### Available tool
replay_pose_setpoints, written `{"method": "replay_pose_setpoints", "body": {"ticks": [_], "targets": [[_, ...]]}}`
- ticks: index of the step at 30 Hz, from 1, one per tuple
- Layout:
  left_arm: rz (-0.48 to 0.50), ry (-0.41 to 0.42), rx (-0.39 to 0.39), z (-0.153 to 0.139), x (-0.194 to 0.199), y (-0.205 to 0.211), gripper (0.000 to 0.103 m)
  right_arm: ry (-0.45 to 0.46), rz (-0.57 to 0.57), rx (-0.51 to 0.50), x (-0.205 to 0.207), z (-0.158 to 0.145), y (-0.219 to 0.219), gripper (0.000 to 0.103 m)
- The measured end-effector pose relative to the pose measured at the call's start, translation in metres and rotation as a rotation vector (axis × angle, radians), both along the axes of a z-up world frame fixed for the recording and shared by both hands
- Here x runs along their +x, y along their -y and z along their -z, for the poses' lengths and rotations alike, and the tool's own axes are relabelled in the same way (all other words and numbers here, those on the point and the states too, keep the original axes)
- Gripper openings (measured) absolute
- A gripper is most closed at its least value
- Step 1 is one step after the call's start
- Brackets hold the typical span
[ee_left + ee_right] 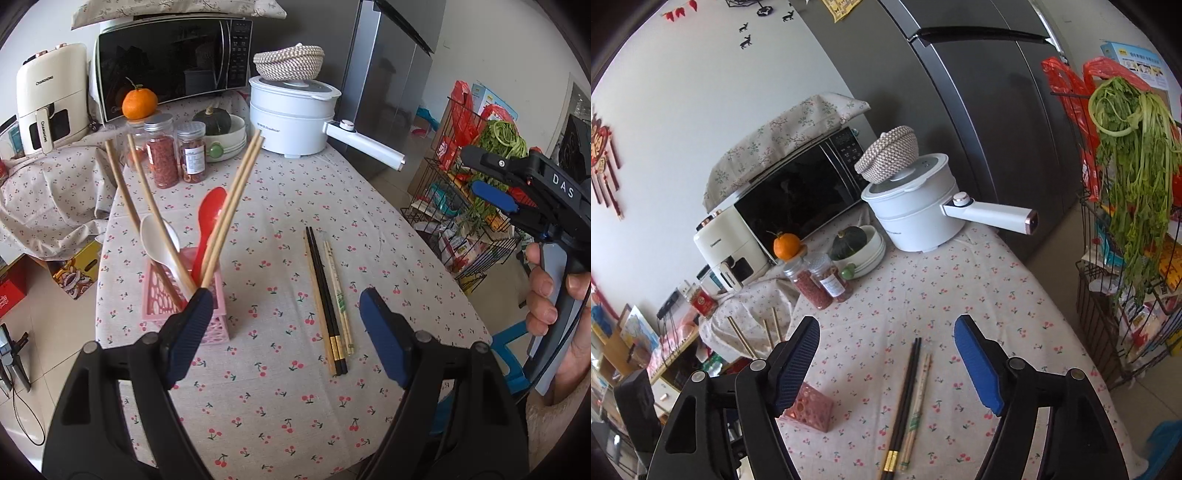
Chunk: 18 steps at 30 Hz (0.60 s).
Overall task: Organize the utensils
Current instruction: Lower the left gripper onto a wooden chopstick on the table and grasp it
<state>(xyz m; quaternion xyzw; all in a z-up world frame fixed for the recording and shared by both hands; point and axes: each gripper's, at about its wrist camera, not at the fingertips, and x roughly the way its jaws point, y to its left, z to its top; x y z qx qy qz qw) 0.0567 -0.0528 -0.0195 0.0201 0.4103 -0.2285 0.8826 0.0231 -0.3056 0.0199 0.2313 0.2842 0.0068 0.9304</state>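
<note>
Looking down at the cherry-print tablecloth [280,229], we are seeing a bundle of loose chopsticks [330,302] lying flat on it, well apart from the pink holder [218,314] that is already carrying bamboo chopsticks [236,199], a red spoon [208,218] and a white spoon [155,236].

We are holding the left gripper [282,328] with its jaws standing wide and nothing between the pads; the right gripper [886,365] is likewise spread wide, its pads touching nothing.

The relation that matters: the chopsticks' long axis is running nearly straight away from both cameras, so it is lying along each gripper's pointing line, not across the jaws. In the right wrist view the chopsticks [910,398] are sitting almost centred between the pads and below them; in the left wrist view they are lying off toward the right pad, with the holder close to the left pad.

We are judging the right hand [550,291] the better placed for the pickup, closing across the bundle's narrow width.
</note>
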Motion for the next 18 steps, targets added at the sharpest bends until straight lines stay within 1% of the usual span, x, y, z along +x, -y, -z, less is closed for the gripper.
{"method": "replay_pose_setpoints", "body": {"ticks": [4,9,12,13,14,15,17,18], "targets": [[0.025,-0.038,0.037,0.01,0.003,0.023,0.082,-0.12,0.03,0.002,0.004,0.02,0.02,0.081],[0.011,-0.085,0.1,0.018,0.022,0.053,0.082,-0.288,0.082,-0.024,0.013,0.048,0.042,0.083],[0.008,-0.117,0.138,0.028,0.034,0.072,0.082,-0.355,0.092,0.002,0.019,0.062,0.055,0.083],[0.011,-0.128,0.149,0.032,0.038,0.078,0.08,-0.368,0.094,0.006,0.02,0.065,0.058,0.083],[0.012,-0.14,0.163,0.038,0.043,0.085,0.077,-0.378,0.095,0.003,0.022,0.067,0.06,0.083],[0.011,-0.151,0.183,0.043,0.047,0.091,0.068,-0.387,0.096,-0.007,0.023,0.068,0.06,0.083],[0.021,-0.169,0.21,0.054,0.054,0.104,0.048,-0.404,0.099,-0.034,0.026,0.071,0.061,0.083],[0.025,-0.18,0.227,0.061,0.06,0.11,0.043,-0.412,0.099,-0.047,0.028,0.073,0.061,0.083]]}}
